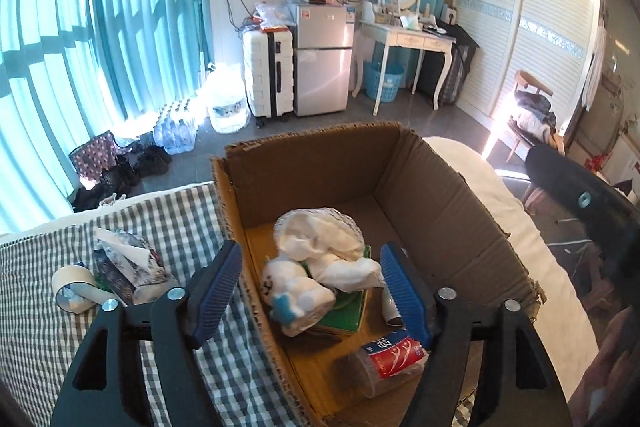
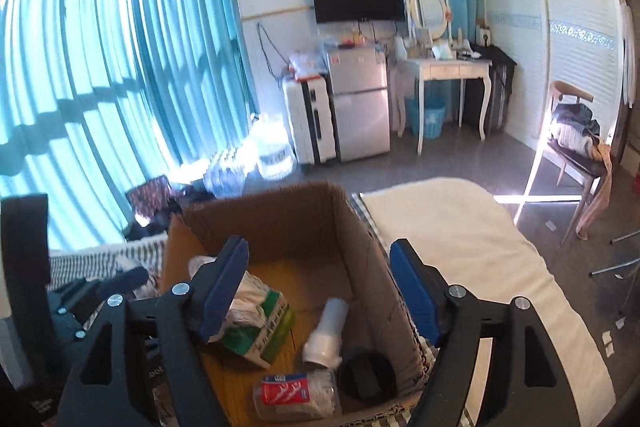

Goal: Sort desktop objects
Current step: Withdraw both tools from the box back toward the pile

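We hold both claws over an open cardboard box point(image 1: 420, 187) that sits on a bed with a checked cover point(image 1: 180, 219). Our left claw point(image 1: 312, 291) stands released in the lower centre of its view, its blue pads spread with nothing pressed between them. Beneath it, inside the box, lie a white plush toy point(image 1: 296, 295), a crumpled white cloth point(image 1: 320, 239) on a green packet point(image 1: 348, 311), and a clear jar with a red label point(image 1: 390, 359). At the lower left of that view, outside the box, a roll of tape point(image 1: 74, 287) and a tissue pack point(image 1: 128, 267) rest on the cover. Our right claw point(image 2: 320, 291) is likewise released and empty; below it in the box we see a white bottle point(image 2: 328, 331) lying on its side and a black round object point(image 2: 368, 375) beside the jar.
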The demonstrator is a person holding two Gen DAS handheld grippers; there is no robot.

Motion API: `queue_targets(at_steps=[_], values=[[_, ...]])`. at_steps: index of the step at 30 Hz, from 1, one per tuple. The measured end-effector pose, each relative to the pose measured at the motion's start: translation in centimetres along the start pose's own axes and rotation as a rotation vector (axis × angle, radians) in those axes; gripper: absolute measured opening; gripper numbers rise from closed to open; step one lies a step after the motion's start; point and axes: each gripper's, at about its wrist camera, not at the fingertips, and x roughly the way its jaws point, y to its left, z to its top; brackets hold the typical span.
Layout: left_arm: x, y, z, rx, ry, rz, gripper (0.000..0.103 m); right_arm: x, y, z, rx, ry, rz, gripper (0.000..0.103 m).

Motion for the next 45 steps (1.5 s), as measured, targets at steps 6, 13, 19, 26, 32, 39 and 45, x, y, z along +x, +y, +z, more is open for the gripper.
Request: queue_targets(at_steps=[6,13,19,26,32,39,45], values=[[-2.9,1.6,0.5,-0.011,-0.085,0.035,0.092,-1.2,0.5,0.5,0.022,-0.054,0.027,0.087],[-7.0,3.8,1.0,-0.024,-0.23,0.082,0.103,-2.4,1.4,1.2,0.052,-0.117,0.046,0.103],[-9.1,6.0,0.8,-0.039,-0.28,0.127,0.103,-1.9,3.3,1.3,0.014,-0.128,0.064,0.103],[-10.8,9.2,-0.3,-0.06,-0.3,0.191,0.103,-1.1,5.6,0.9,0.0,-0.104,0.103,0.103],[-12.6,11.6,-1.0,-0.075,-0.293,0.243,0.103,-1.0,9.6,1.5,-0.035,-0.084,0.176,0.103],[-16.3,15.1,-1.3,-0.137,-0.305,0.309,0.103,-1.4,13.9,1.6,-0.034,-0.004,0.205,0.103],[-18.8,18.4,-1.8,-0.168,-0.308,0.372,0.103,-2.5,18.5,1.2,0.013,0.067,0.254,0.103]])
